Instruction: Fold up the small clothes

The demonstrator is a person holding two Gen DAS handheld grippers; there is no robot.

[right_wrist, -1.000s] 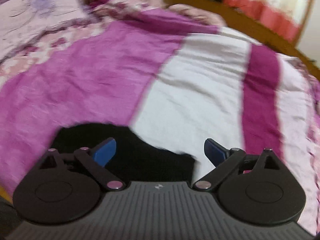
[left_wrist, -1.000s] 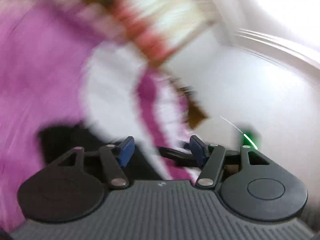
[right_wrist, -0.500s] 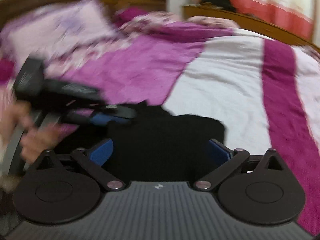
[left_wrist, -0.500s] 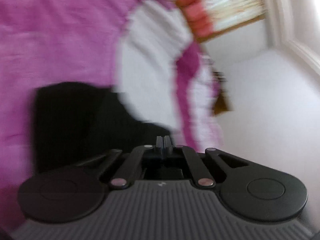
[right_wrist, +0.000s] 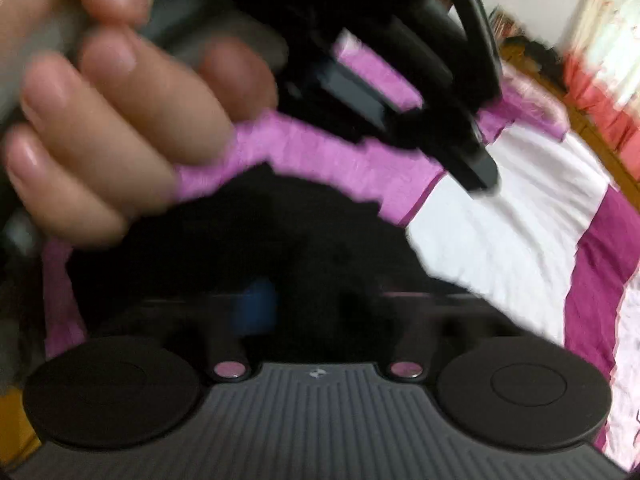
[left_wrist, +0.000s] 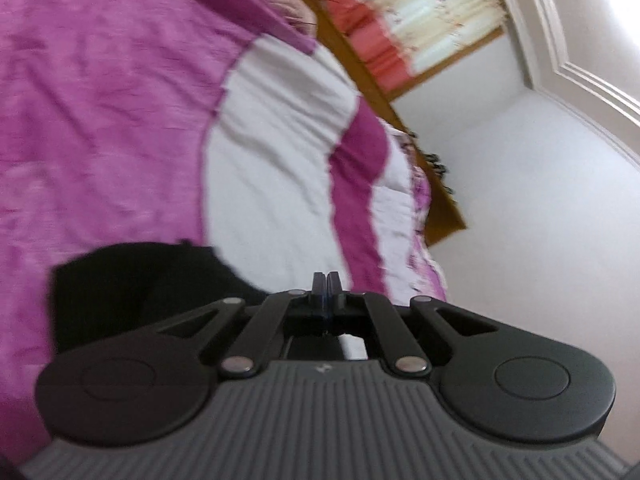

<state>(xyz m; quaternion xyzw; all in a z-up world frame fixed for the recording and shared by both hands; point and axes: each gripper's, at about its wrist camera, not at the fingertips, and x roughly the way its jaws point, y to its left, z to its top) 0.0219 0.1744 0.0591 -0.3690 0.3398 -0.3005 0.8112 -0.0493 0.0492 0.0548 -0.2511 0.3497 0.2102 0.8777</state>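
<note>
A small black garment (left_wrist: 132,280) lies on the purple part of the bedspread (left_wrist: 100,120), just left of my left gripper (left_wrist: 326,284). That gripper's jaws are shut, with nothing visible between them. In the right wrist view the black garment (right_wrist: 280,232) fills the middle, right under my right gripper (right_wrist: 316,300). Its jaws are closing into the black cloth and are blurred by motion; one blue pad (right_wrist: 256,304) shows. The left gripper (right_wrist: 476,172) crosses the top of that view, with a person's hand (right_wrist: 100,120) on its handle.
The bedspread has a white band (left_wrist: 272,160) and a dark magenta stripe (left_wrist: 356,184) to the right. Behind stand a wooden bed frame (left_wrist: 440,208), a red and cream curtain (left_wrist: 420,20) and a white wall (left_wrist: 540,200).
The left gripper's jaws went from open to shut. The right gripper dropped towards the black garment and its jaws came together. The left gripper and the hand holding it now loom much closer in the right wrist view.
</note>
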